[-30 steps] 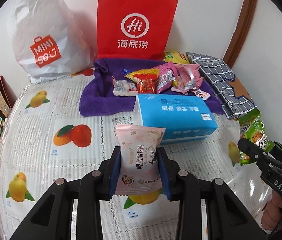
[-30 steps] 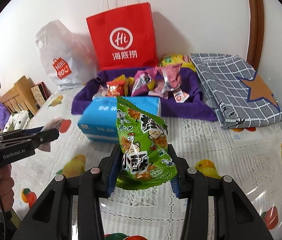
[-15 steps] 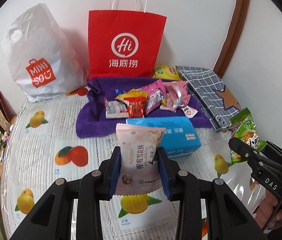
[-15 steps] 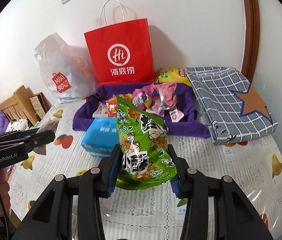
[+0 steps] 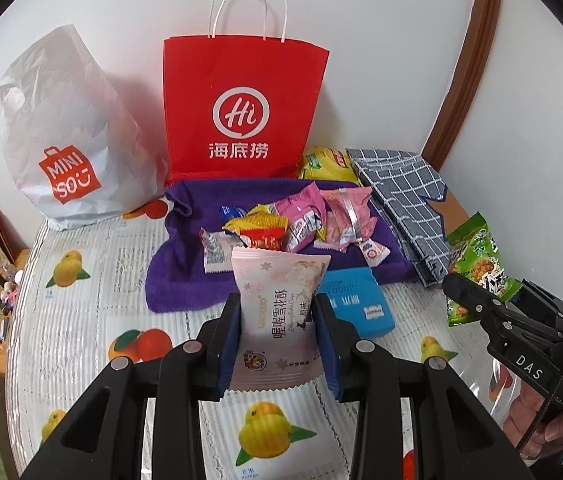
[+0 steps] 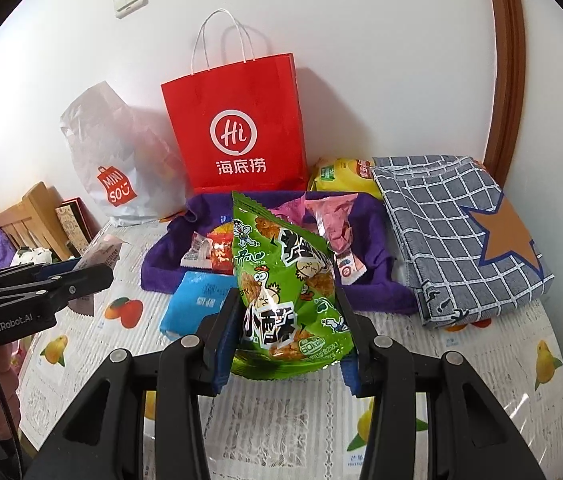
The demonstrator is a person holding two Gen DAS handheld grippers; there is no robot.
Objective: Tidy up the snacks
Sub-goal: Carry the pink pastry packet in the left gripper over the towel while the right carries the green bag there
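My left gripper (image 5: 277, 332) is shut on a pale pink snack packet (image 5: 277, 300) and holds it upright above the table. My right gripper (image 6: 287, 336) is shut on a green snack bag (image 6: 285, 292), also held upright in the air. The right gripper with the green bag shows at the right in the left wrist view (image 5: 477, 264). Several loose snacks (image 5: 293, 228) lie on a purple towel (image 5: 173, 264) behind a blue tissue pack (image 5: 361, 308). A red paper bag (image 5: 241, 108) and a white Miniso bag (image 5: 65, 140) stand against the wall.
A grey checked cloth with an orange star (image 6: 465, 232) lies at the right. A yellow packet (image 6: 341, 172) sits behind the towel. The table wears a fruit-print cover (image 5: 81, 320). Wooden furniture and clutter (image 6: 29, 224) stand off the left edge.
Both grippers have pulled back and risen from the table, each still holding its packet. The towel, tissue pack and bags now look farther away and smaller.
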